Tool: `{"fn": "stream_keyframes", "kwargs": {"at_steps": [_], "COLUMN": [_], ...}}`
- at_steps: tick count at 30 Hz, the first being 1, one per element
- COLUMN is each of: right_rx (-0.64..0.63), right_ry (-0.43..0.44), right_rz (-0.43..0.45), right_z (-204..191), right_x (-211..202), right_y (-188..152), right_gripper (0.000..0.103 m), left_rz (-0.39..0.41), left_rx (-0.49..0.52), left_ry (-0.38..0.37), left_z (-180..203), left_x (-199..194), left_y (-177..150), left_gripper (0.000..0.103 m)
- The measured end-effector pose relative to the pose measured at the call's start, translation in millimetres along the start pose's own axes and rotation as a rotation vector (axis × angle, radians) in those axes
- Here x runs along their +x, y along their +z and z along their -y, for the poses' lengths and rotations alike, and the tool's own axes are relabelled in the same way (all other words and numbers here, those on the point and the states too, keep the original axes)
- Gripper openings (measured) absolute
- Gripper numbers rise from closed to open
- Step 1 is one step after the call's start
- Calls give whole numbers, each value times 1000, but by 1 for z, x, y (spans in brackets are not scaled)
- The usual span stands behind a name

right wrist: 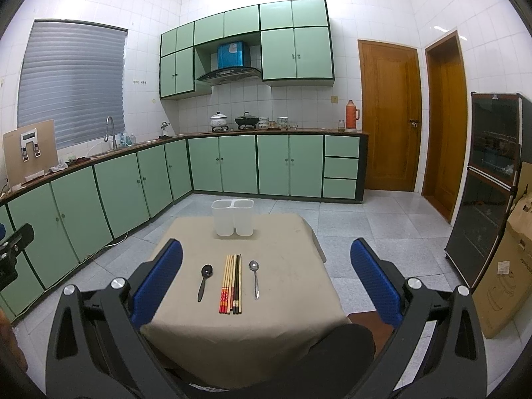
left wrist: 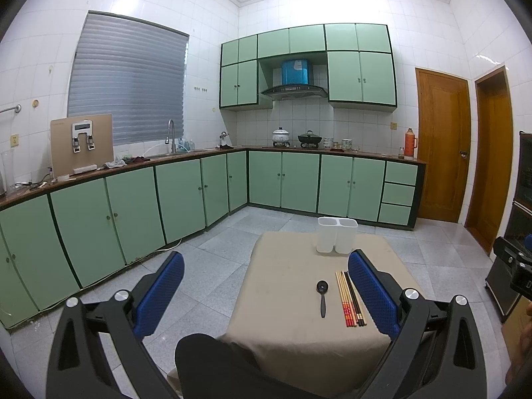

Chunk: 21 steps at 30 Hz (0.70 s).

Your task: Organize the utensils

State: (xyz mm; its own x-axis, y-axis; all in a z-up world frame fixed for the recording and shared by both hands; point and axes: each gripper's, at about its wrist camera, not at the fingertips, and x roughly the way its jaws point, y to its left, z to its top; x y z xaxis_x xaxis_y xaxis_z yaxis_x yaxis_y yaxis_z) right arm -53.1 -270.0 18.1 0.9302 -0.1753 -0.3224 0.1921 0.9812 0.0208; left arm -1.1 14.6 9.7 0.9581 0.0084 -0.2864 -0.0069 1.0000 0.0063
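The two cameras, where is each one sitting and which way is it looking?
Left wrist: sits on the left gripper, looking forward over the table toward the kitchen; its open blue fingers and a dark knee show.
Right wrist: sits on the right gripper, facing the same way; its open blue fingers show.
Both see the white holder, chopsticks and black spoon. Only the right shows the silver spoon.

Left claw (left wrist: 266, 294) and right claw (right wrist: 266, 282) both hover level, blue fingers spread wide, gripping nothing.
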Motion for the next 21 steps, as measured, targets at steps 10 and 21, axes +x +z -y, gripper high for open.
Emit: {"fn": "stream_keyframes", "kwargs": {"at_steps": [10, 21], "right_rx": [2, 3], "right_ry": [3, 4], "right_rz": [1, 1], "right_z": [1, 2], "right_x": [-1, -1], "right_y": [-2, -2], "right_gripper": [98, 98], "left_rz": [-1, -1], "left_rx": [0, 0], "left_ry": [-4, -3], "left_z": [-1, -1], "left_x": [0, 0], "left_y": [-2, -2], "left_gripper": [97, 97]}}
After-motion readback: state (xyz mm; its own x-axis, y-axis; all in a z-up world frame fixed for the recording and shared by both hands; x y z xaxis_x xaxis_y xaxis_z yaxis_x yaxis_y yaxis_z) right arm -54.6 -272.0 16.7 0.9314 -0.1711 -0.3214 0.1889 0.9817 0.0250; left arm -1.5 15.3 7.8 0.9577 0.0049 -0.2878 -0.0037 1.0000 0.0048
